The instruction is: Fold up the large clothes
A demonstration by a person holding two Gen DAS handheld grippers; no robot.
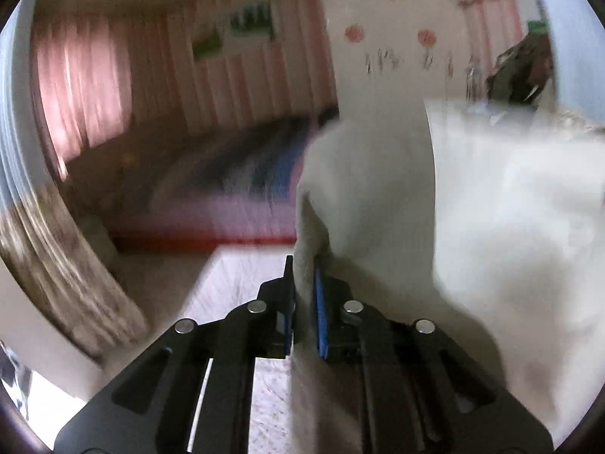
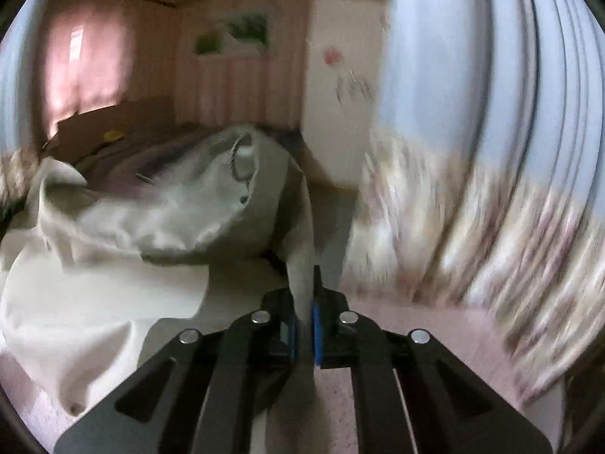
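Observation:
A large pale cream garment (image 1: 397,196) hangs lifted in front of me. My left gripper (image 1: 302,276) is shut on one edge of it, and the cloth runs up and to the right from the jaws. In the right wrist view my right gripper (image 2: 304,283) is shut on another edge of the same garment (image 2: 159,219), which spreads out crumpled to the left over the bed, with a zip or button strip showing near its top. Both views are blurred by motion.
A bed with a pale pink patterned sheet (image 1: 234,283) lies below both grippers. A blue and floral curtain (image 2: 472,151) hangs close on the right of the right gripper, and also at the left of the left wrist view (image 1: 45,249). A second bed (image 1: 227,189) stands behind.

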